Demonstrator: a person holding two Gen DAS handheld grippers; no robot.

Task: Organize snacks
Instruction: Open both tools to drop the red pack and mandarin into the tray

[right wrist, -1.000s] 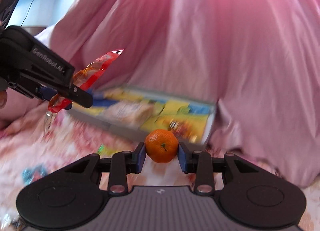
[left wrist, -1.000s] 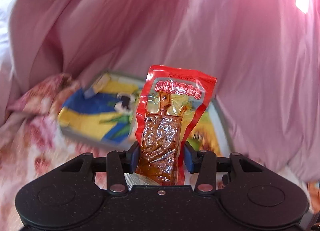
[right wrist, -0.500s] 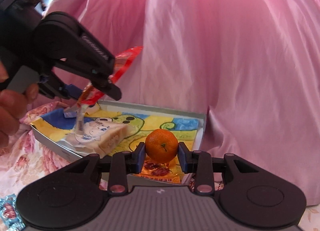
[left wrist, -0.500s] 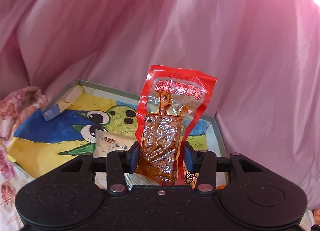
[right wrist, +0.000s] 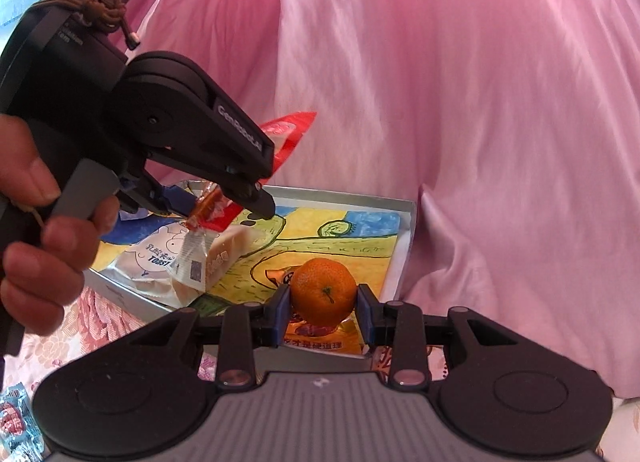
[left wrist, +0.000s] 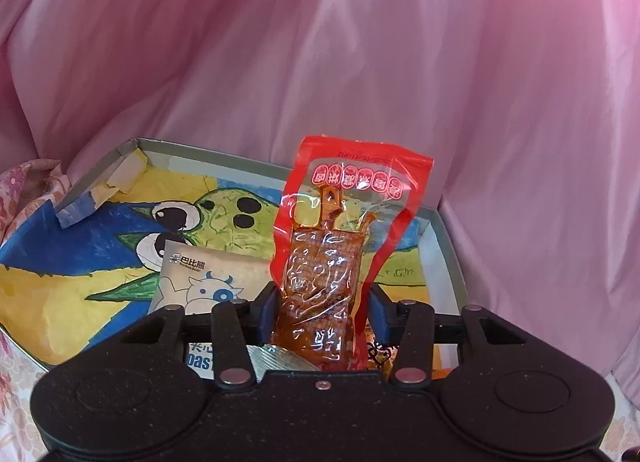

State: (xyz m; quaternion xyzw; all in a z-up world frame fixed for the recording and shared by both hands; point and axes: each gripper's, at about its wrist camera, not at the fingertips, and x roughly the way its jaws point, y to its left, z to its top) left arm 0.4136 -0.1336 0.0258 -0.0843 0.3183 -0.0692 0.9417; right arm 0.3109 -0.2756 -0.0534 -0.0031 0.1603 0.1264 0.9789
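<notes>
Over the tray (left wrist: 450, 250), the left gripper (left wrist: 320, 312) has just been easing its jaws apart, the red pouch (left wrist: 336, 258) upright between them. The right gripper (right wrist: 323, 312) pinches an orange (right wrist: 323, 291) above the tray's near edge. Toast packs (right wrist: 176, 262) already lie inside; one wrapper (right wrist: 14, 418) remains outside.

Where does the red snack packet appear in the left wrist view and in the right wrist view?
Left wrist: red snack packet, centre, upright between the left gripper pads.
Right wrist: upper left, mostly hidden behind that gripper.
Shared landmark: the cartoon-lined box.
</notes>
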